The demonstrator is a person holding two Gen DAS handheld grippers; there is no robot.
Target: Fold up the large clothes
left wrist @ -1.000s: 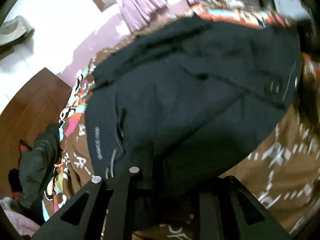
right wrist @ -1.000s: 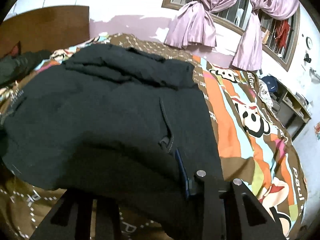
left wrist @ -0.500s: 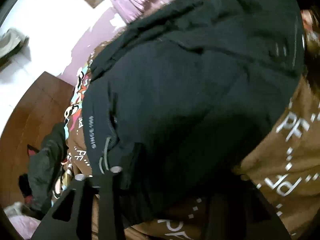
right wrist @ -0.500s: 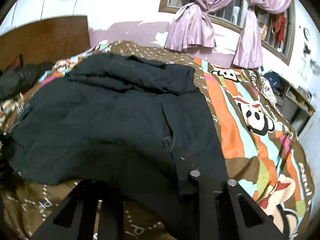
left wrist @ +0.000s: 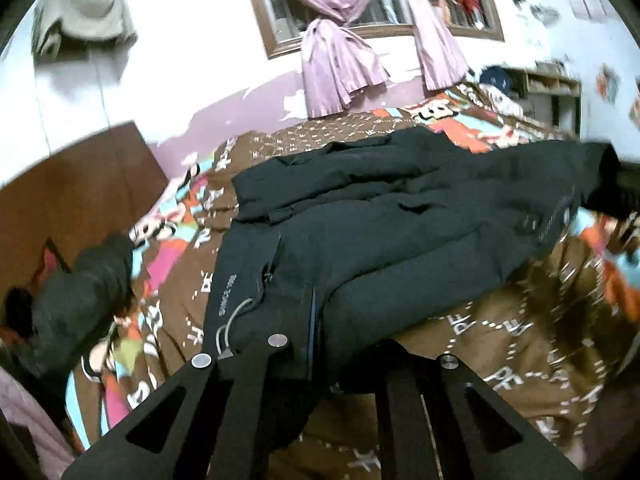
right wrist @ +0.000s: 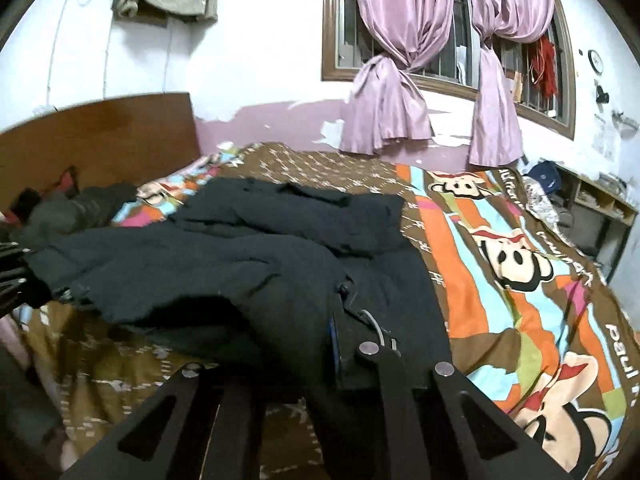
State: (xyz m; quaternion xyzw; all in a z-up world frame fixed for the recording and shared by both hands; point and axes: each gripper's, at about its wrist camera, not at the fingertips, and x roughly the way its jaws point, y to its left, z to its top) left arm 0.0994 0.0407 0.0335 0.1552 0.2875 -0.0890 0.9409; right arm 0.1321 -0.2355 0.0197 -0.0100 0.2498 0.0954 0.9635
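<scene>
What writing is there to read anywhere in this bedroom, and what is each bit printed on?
"Paul": sideways on the colourful cartoon-monkey bedspread, right edge.
"PF"-like white letters: repeated on the bedspread's brown patterned part; not sure of the reading.
Small white vertical lettering on the black jacket: too blurred to read.
Round wall clock: numerals too small.

I've got the large black jacket spread across the cartoon-print bedspread, its near hem lifted off the bed. My left gripper sits at one hem corner, my right gripper at the other. Behind the bed stands the window with tied-back purple curtains; at left, the wooden headboard.
</scene>
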